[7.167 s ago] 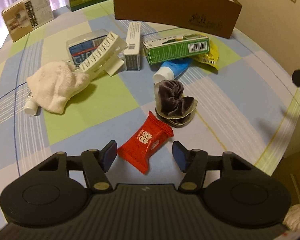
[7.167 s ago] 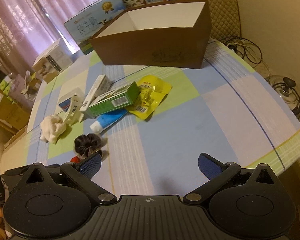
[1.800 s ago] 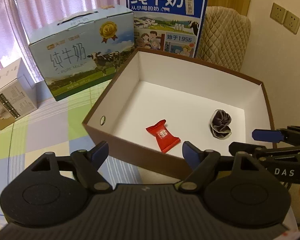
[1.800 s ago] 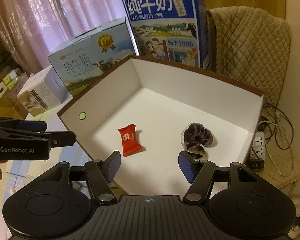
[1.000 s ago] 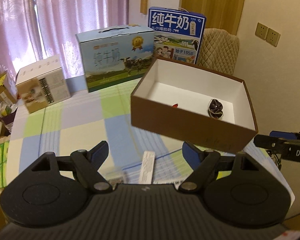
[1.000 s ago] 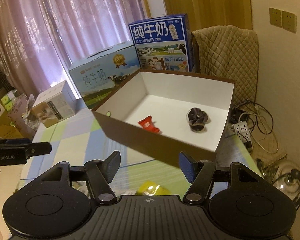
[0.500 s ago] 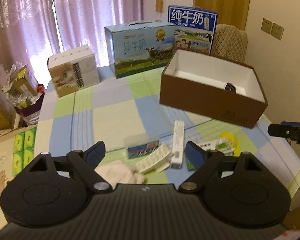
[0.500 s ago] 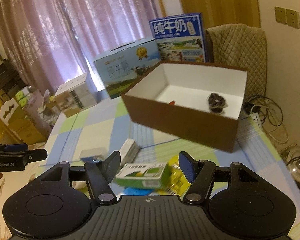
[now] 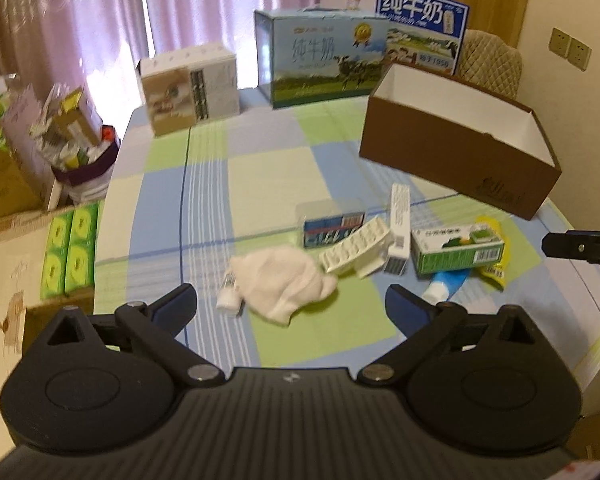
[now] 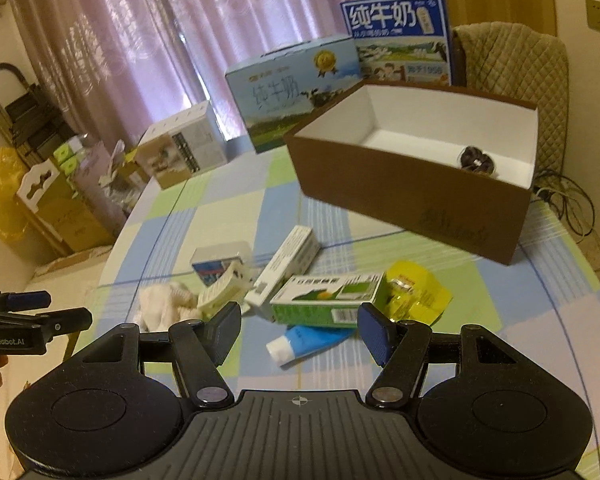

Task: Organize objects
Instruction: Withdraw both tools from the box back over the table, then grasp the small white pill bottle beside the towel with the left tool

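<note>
Now, near to far, as I read both wrist views:

Left gripper point(image 9: 291, 304): my fingers are spread very wide with nothing between them; they have just been opening, which I take as readying for a bulky, soft grab.

Right gripper point(image 10: 299, 330): fingers moderately spread, empty, hanging above the blue tube point(image 10: 312, 342).

White cloth point(image 9: 286, 286): crumpled on the table point(image 9: 204, 200) right ahead of the left fingers, a small white bottle point(image 9: 228, 300) poking out at its left edge. Probably my next pick.

Blue tube: lies flat, cap toward me, partly tucked under the green box point(image 10: 327, 295).

Green box: on its long side, resting over the tube and touching the yellow pouch point(image 10: 416, 294).

White clip rack point(image 9: 356, 254): tilted, leaning between the cloth and the slim white carton point(image 9: 398, 226).

Clear-lidded pack point(image 9: 332, 224): just behind the rack.

Brown box point(image 10: 412, 192): open-topped, well apart from the pile at the table's far right; a dark scrunchie point(image 10: 475, 160) already sits inside, so this is where things are gathered.

Milk cartons point(image 9: 324, 60): behind, against the curtains, not part of the sorting, I judge.
</note>
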